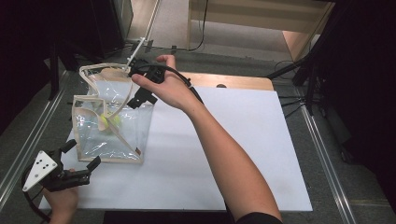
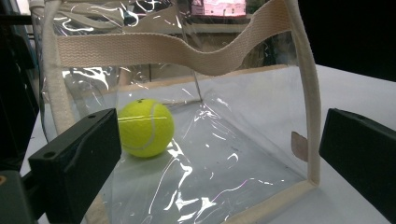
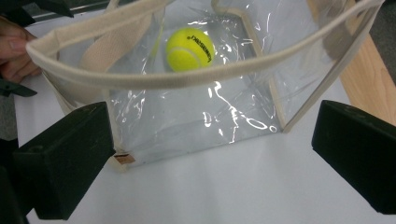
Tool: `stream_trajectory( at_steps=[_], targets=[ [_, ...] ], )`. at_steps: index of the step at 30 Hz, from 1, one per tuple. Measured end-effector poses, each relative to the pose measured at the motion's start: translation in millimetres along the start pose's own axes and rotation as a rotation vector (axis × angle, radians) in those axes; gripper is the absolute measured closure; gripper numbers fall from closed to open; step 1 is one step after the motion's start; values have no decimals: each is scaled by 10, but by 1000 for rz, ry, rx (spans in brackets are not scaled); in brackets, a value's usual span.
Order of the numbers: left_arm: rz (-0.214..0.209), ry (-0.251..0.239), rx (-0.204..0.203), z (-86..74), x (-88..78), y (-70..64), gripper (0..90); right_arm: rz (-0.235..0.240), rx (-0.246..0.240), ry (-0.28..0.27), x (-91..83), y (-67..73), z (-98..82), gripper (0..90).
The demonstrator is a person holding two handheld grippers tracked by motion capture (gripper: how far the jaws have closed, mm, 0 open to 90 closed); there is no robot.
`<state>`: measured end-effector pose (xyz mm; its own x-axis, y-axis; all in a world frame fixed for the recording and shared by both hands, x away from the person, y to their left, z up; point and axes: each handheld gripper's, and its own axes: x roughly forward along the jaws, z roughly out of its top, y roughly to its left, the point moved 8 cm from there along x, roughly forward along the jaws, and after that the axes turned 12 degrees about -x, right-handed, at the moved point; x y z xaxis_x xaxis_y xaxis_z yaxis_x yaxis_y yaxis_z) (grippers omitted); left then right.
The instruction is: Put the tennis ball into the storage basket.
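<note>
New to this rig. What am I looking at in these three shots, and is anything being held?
A person works at a table with a hand-held two-jaw gripper in each hand. One shot looks down from above; the other two come from cameras riding on each gripper, looking along its black jaws. On the white board stands a clear bag with a tennis ball inside. The left gripper waits open beside the bag. The right gripper is open above the bag's rim. Neither holds anything.

White board (image 1: pixel 243 154), wooden tabletop edge (image 1: pixel 233 80), grey floor (image 1: pixel 42 135)

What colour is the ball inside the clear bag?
Yellow-green tennis ball, clearest in the left gripper view.
</note>
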<state>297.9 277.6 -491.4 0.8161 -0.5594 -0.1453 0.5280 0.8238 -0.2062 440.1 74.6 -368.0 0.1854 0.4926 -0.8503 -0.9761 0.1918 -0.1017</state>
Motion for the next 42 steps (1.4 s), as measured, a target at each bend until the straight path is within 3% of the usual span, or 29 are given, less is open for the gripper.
stream_trajectory(
  at_steps=[25, 28, 42],
  targets=[
    [3, 4, 4, -5, 0, -3, 0, -30, 31, -17, 210, 161, -694, 0],
    [3, 7, 8, -8, -2, -4, 0, -30, 53, -14, 232, 191, -801, 0],
    [4, 8, 10, -10, 2, -6, 0, -57, 63, -79, 261, 284, -1226, 0]
  ],
)
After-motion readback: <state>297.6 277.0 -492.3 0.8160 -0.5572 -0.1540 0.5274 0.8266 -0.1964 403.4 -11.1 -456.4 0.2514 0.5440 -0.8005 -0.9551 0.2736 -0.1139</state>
